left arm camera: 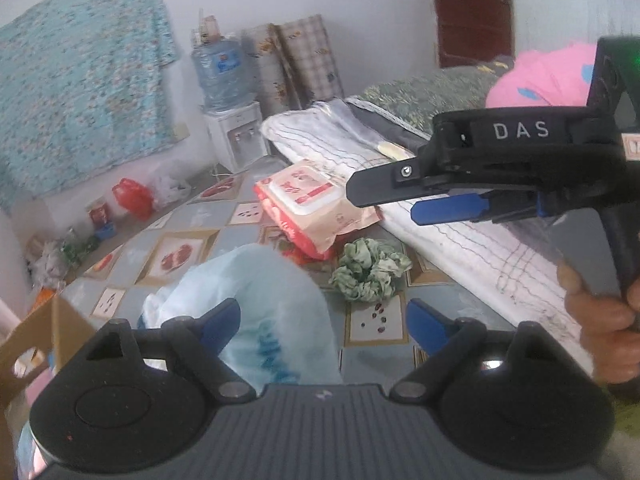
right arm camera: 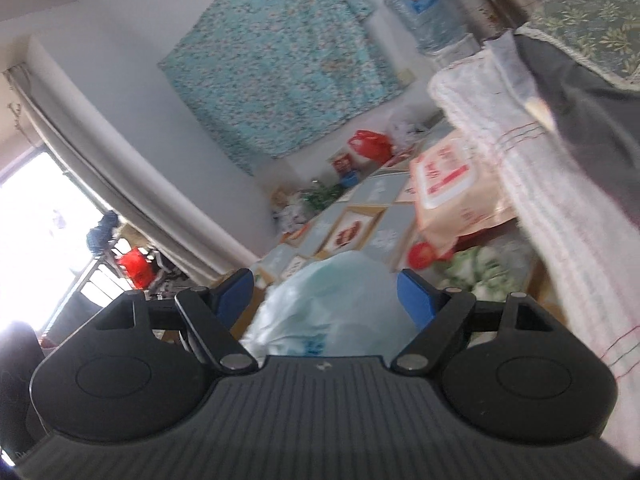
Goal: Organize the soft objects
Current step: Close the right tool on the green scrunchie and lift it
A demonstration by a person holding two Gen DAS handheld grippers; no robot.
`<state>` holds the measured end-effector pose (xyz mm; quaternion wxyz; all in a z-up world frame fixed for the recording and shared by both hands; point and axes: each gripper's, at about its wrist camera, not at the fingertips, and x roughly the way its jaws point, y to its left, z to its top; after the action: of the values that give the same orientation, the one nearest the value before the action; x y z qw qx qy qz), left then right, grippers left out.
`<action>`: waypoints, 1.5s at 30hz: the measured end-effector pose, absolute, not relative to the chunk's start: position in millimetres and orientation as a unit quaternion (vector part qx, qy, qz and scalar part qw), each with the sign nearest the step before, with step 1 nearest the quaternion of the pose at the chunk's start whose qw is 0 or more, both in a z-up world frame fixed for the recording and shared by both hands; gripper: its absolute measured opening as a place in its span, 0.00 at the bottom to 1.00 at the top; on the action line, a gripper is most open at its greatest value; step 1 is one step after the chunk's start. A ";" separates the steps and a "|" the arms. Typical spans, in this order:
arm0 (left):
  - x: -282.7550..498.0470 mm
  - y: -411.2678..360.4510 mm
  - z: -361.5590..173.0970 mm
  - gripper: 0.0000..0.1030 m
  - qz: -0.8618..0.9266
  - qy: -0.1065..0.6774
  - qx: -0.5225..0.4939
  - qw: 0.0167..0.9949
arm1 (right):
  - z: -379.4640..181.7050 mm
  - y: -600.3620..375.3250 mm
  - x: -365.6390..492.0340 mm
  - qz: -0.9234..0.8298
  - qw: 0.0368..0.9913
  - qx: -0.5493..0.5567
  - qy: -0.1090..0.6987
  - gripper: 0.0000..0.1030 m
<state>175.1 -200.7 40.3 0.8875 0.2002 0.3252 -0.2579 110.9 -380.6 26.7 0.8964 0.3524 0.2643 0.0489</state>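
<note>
Pale blue crumpled soft plastic bag with a darker blue print [left arm camera: 256,304] lies on the patterned tile floor [left arm camera: 192,216], directly ahead of both grippers. In the left wrist view its long axis runs from lower left up toward upper right, the rounded bulging end pointing away from the camera; the nearer end is hidden under the gripper body.

Left gripper [left arm camera: 324,326]: jaws stand wide open, blue pads either side of the bag; left pad overlaps the bag's edge in view, contact cannot be told, right pad clear of it.

Right gripper [right arm camera: 325,294]: jaws open, the bag between the pads in its own view; no pressing visible. In the left view the same gripper [left arm camera: 382,204] comes in from the right, held by a hand [left arm camera: 596,320].

Beyond the bag: green-and-white fabric scrunchie [left arm camera: 370,270] on the floor, to its right. Further on, pink-and-red pack of wet wipes [left arm camera: 316,204] leans against the white quilted mattress edge [left arm camera: 460,240]. Brown cardboard box [left arm camera: 36,336] at lower left, beside the bag. White water dispenser with a blue bottle [left arm camera: 230,112] against the far wall.
</note>
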 end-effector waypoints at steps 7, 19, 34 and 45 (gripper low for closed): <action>205.0 -234.0 18.2 0.81 -0.285 0.335 0.240 0.865 | 2.7 -406.7 134.1 -0.013 0.909 0.323 0.263 0.72; 240.6 -292.6 -38.3 0.65 -0.307 0.371 0.293 0.826 | -54.4 -426.0 193.6 -0.035 0.882 0.328 0.338 0.44; 279.9 -309.5 -73.8 0.27 -0.277 0.434 0.270 0.814 | -80.3 -424.1 201.7 -0.030 0.871 0.329 0.364 0.43; 282.5 -285.9 -52.9 0.14 -0.266 0.432 0.216 0.834 | -83.4 -427.9 197.6 -0.028 0.861 0.364 0.354 0.36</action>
<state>282.5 -285.9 -52.9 0.8343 0.2160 0.4320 -0.2658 197.6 -427.9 -83.4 0.8609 0.3642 0.3542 -0.0279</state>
